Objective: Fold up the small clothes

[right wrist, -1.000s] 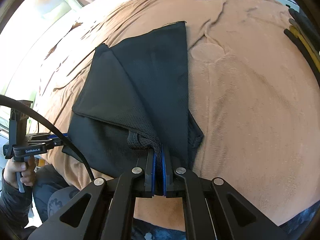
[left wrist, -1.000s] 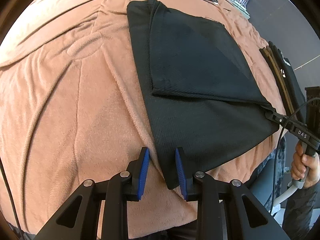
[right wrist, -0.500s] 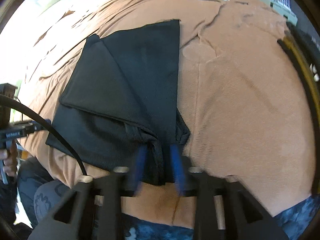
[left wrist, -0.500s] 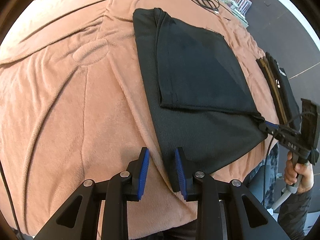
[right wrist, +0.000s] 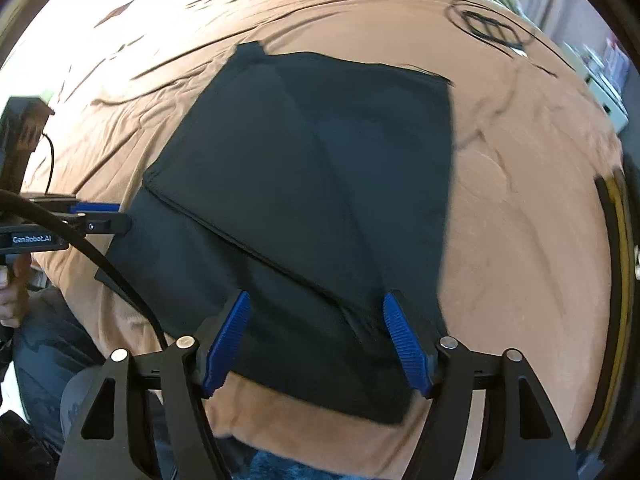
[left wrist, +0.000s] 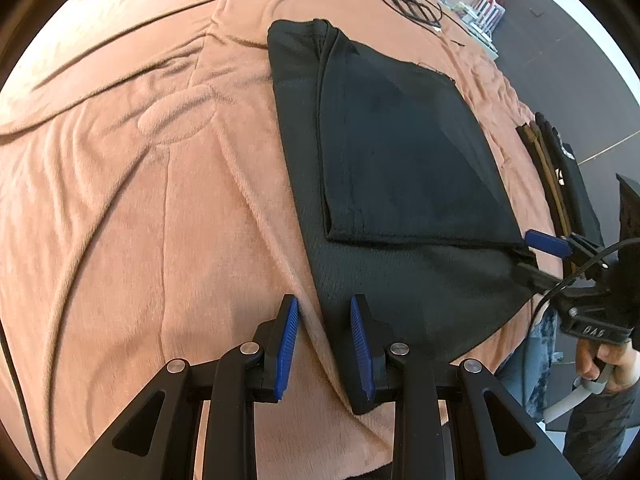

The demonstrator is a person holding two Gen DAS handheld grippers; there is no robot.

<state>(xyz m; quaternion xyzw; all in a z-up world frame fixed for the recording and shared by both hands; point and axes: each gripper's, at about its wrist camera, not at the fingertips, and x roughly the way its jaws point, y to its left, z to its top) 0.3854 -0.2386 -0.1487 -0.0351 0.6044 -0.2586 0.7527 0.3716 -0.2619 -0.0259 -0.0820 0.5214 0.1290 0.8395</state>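
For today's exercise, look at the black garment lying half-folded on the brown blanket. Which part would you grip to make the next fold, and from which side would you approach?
Probably grip the black garment at its two near corners, coming from the near edge of the brown blanket. The single layer below the folded flap lies flat and free there. The left gripper already straddles one side edge; the right gripper is opening above the other corner, its pads clear of the cloth.

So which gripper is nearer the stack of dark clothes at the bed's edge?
Right. The right gripper, jaws opening, sits at the black garment's corner beside that stack; the left gripper is at the garment's opposite side.
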